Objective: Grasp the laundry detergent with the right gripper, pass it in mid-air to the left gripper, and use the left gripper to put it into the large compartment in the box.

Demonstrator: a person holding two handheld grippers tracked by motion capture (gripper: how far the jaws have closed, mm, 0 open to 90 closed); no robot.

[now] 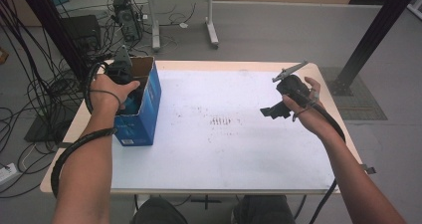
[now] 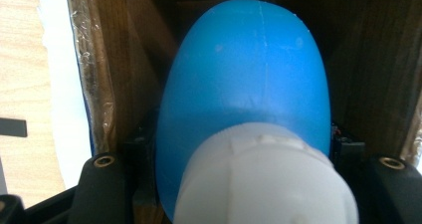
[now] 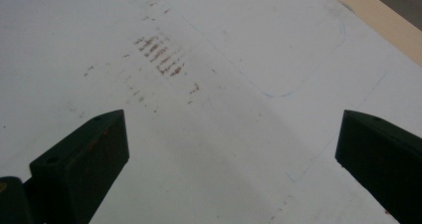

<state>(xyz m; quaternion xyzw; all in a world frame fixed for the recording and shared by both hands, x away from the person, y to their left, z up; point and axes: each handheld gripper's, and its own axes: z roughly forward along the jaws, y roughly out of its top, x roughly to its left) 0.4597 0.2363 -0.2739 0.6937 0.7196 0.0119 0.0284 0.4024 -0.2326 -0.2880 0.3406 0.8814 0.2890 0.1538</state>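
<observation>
A blue bottle point(image 2: 249, 74) with a white cap point(image 2: 263, 179) sits between the jaws of my left gripper point(image 2: 242, 138), cap end toward the camera. The jaws press against its sides, down inside an open blue cardboard box point(image 1: 144, 114) with brown inner walls point(image 2: 124, 59). In the high view the left gripper point(image 1: 122, 72) reaches into the box top at the table's left. My right gripper point(image 1: 271, 112) hovers above the table's right side, its jaws wide apart over the bare white mat point(image 3: 231, 129).
The white mat point(image 1: 224, 149) covers most of the table and has brown smudges point(image 1: 221, 120) at its middle. Cables point(image 1: 30, 89) lie on the floor to the left. A black post point(image 1: 373, 35) stands beyond the far right corner.
</observation>
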